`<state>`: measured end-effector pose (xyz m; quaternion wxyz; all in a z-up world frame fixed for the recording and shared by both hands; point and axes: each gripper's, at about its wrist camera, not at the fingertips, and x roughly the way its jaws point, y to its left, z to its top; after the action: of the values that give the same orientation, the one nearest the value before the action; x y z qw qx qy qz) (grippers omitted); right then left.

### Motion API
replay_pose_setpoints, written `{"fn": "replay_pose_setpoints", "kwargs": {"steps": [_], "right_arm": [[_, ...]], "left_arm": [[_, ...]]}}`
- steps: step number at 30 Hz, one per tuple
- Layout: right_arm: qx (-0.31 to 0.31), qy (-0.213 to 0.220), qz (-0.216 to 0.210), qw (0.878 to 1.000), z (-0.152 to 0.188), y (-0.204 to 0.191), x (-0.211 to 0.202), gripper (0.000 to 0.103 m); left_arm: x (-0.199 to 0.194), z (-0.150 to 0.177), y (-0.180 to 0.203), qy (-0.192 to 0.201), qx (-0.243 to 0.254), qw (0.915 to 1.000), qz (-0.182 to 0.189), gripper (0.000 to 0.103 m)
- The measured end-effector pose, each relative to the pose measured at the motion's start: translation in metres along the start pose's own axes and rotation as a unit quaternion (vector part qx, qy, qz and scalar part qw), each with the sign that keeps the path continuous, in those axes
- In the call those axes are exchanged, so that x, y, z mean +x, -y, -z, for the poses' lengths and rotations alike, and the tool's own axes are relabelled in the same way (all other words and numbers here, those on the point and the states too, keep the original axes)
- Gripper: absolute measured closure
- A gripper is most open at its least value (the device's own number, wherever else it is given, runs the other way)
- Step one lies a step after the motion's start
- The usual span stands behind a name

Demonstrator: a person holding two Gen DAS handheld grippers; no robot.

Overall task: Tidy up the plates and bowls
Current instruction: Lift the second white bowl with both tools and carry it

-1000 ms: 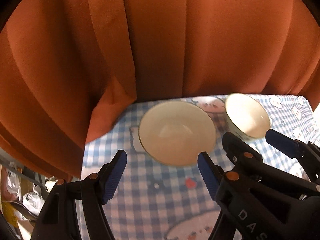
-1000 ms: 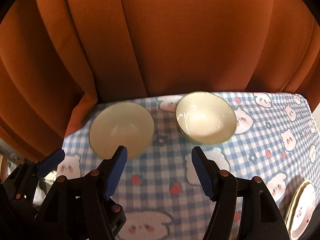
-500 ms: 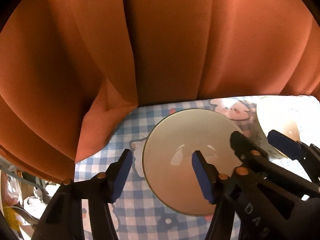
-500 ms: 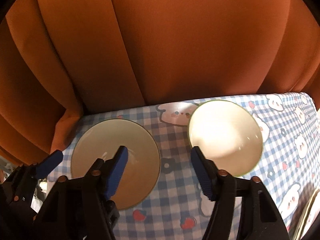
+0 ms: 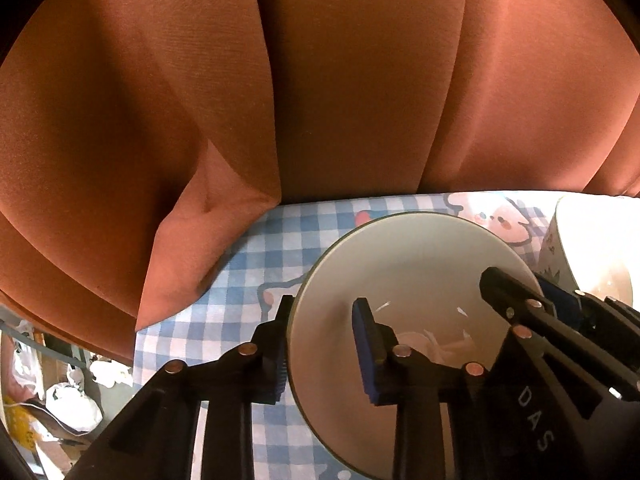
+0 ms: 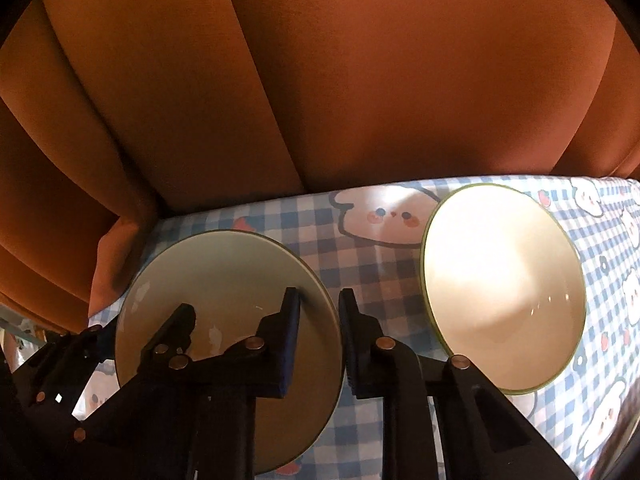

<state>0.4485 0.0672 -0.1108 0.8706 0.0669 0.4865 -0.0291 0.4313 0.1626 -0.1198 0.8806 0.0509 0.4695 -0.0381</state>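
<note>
**Two-sided grip on the shaded bowl, lift not yet made**

Grasping step of the tidy-up, judged close to complete. Lower middle of the left wrist view: left gripper [image 5: 323, 320], jaws just closed in and now pinching the left rim of the shaded bowl [image 5: 420, 264], one pad outside the wall and the other inside. Lower middle of the right wrist view: right gripper [image 6: 319, 308], likewise just closed in, jaws pinching the right rim of the same bowl.

Resting on the bench, on its blue checked bear cloth [image 6: 380, 272], at lower left of the right wrist view, in front of the orange curtain [image 6: 320, 80]. To its right, apart and brightly lit: a green-rimmed bowl [image 6: 500, 280], untouched.

Next, probably:
- Raise straight up, both hands level and moving together, so as not to twist the rim out of either pinch.
- Carry toward the right of the frame, centre over the green-rimmed bowl and lower to nest.
- Only then spread the jaws.

Worth watching: a glazed, slippery wall under narrow pads, and an uneven lift likely to lever the bowl loose. Nesting as the goal: only a guess from the task.
</note>
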Motion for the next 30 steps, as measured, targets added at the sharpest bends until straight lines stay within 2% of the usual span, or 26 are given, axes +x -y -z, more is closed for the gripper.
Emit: {"fn": "replay_pose_setpoints", "kwargs": {"steps": [6, 13, 19, 30], "right_arm": [[-0.013, -0.003, 0.005, 1.000, -0.002, -0.006, -0.003, 0.080], [-0.014, -0.005, 0.008, 1.000, 0.000, -0.013, -0.013, 0.080], [-0.013, -0.002, 0.009, 1.000, -0.015, -0.008, -0.014, 0.080], [-0.022, 0.023, 0.008, 0.999, -0.002, -0.003, -0.044, 0.080]], "left_arm": [[0.002, 0.001, -0.002, -0.009, -0.006, 0.9999, 0.003, 0.077], [-0.013, 0.005, 0.002, -0.005, -0.009, 0.9999, 0.006, 0.077], [-0.033, 0.010, 0.002, 0.005, -0.011, 0.9999, 0.007, 0.077], [-0.091, 0.027, 0.006, 0.033, -0.022, 0.9992, 0.001, 0.077]]}}
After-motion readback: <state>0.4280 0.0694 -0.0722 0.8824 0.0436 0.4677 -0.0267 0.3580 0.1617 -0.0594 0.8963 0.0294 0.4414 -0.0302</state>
